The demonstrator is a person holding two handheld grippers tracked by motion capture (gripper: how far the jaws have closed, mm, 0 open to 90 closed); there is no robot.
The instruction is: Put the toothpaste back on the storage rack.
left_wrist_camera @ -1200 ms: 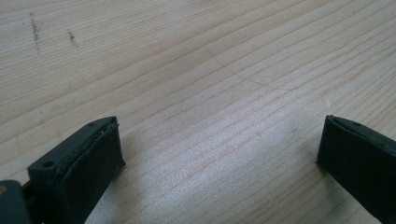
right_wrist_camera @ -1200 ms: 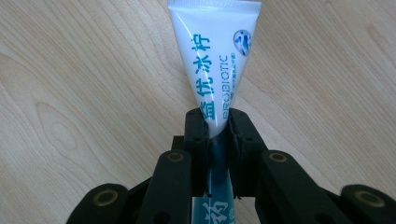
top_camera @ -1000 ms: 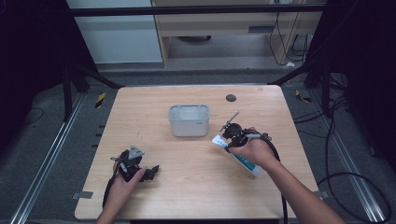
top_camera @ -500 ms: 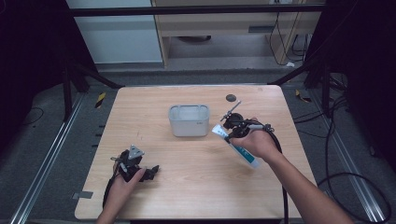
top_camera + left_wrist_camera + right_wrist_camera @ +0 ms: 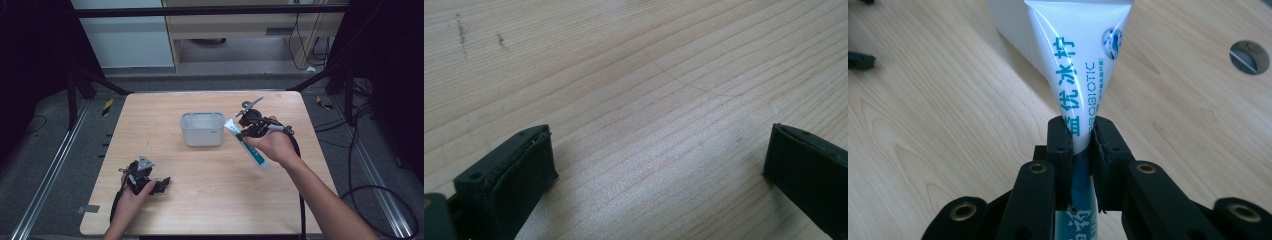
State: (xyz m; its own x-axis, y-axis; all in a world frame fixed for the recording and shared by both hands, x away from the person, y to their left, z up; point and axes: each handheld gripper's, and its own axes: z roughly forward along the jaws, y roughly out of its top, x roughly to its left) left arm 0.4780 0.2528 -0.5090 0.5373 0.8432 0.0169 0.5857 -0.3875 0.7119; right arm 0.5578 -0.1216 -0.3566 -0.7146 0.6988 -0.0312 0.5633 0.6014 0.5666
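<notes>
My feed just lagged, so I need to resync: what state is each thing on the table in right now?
Tube: clamped near its middle in the right gripper, lifted off the table, flat crimped end towards the container.
Container: upright on the table, open top, nothing visible inside.
Right gripper: jaws shut on the tube.
Left gripper: jaws open, nothing between them, low over bare wood.

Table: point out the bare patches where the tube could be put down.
The table is bare left of the grey bin, along the far edge behind it, and across the near middle between the left gripper and the right forearm. It is crowded only where the tube hangs in the right gripper beside the bin.
</notes>
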